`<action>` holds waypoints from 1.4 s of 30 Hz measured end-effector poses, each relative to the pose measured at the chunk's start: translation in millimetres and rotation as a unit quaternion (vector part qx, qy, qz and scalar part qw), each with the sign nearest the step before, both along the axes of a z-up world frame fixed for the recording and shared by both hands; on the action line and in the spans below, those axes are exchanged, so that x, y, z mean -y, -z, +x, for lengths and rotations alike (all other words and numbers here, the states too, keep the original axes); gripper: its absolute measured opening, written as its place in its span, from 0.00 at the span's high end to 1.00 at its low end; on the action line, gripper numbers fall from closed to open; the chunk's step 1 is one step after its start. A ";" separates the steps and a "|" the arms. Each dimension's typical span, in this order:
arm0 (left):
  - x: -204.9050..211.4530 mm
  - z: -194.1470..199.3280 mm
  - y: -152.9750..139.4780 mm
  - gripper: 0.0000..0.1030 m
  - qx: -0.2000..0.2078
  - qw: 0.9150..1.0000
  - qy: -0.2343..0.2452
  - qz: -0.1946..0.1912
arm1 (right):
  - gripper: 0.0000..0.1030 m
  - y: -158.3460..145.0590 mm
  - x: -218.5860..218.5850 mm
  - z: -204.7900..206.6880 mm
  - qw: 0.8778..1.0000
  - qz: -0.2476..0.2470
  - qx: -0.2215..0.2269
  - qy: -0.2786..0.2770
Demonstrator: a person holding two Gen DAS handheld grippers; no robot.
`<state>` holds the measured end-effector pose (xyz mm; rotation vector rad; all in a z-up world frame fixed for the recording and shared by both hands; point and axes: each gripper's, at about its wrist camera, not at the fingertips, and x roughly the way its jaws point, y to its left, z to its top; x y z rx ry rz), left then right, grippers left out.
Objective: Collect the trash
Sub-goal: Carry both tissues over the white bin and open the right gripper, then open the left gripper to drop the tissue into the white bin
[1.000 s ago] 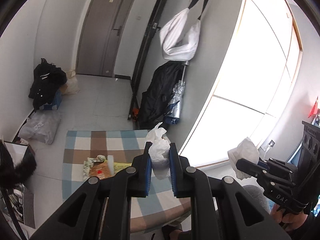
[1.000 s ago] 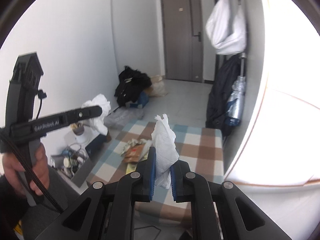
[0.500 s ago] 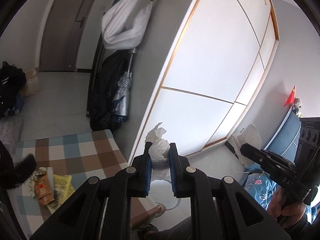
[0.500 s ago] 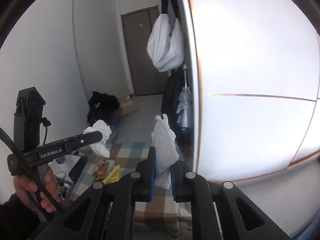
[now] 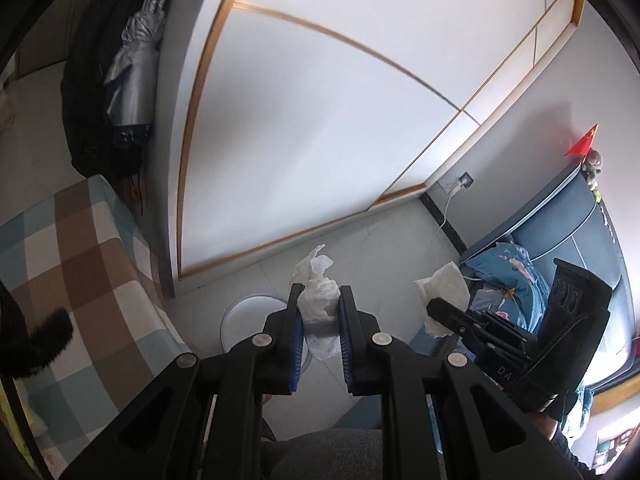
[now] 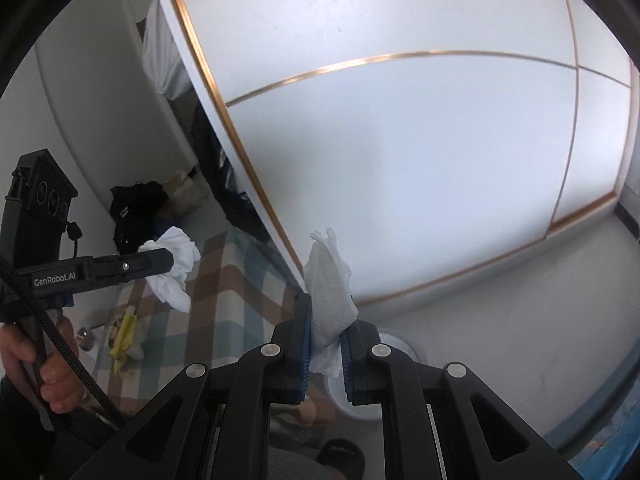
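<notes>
Below, white bin [image 5: 244,312] beside checkered table [image 5: 80,256].

both fisheye views are bright with soft, even daylight, its source out of frame. the white wardrobe doors [image 5: 320,100] glow palest, nearly washed out in the right wrist view. straight gold trim lines bow into curves, and black vignetting rings each frame. slight motion blur softens the trim and the floor [image 6: 520,300]. the black fingers [image 5: 294,320] stay sharp and dark, with little shadow beneath.
</notes>
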<state>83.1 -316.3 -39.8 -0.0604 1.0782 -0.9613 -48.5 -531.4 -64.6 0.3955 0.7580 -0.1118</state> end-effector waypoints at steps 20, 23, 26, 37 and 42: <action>110.0 52.8 157.4 0.89 -0.159 0.974 0.048 0.156 | 0.85 243.2 33.7 62.8 0.969 0.162 -0.184 0.004; 117.7 52.0 166.2 0.89 -0.163 0.970 0.046 0.171 | 0.78 259.4 31.8 67.2 0.966 0.169 -0.195 0.007; 123.3 52.0 175.6 0.89 -0.174 0.965 0.047 0.188 | 0.70 269.9 39.6 70.0 0.966 0.169 -0.196 0.003; 135.8 52.9 201.3 0.87 -0.207 0.949 0.050 0.232 | 0.44 274.9 61.4 48.0 0.965 0.174 -0.189 0.060; 140.7 45.1 207.1 0.78 -0.218 0.940 0.061 0.254 | 0.39 267.1 71.1 33.8 0.964 0.176 -0.176 0.091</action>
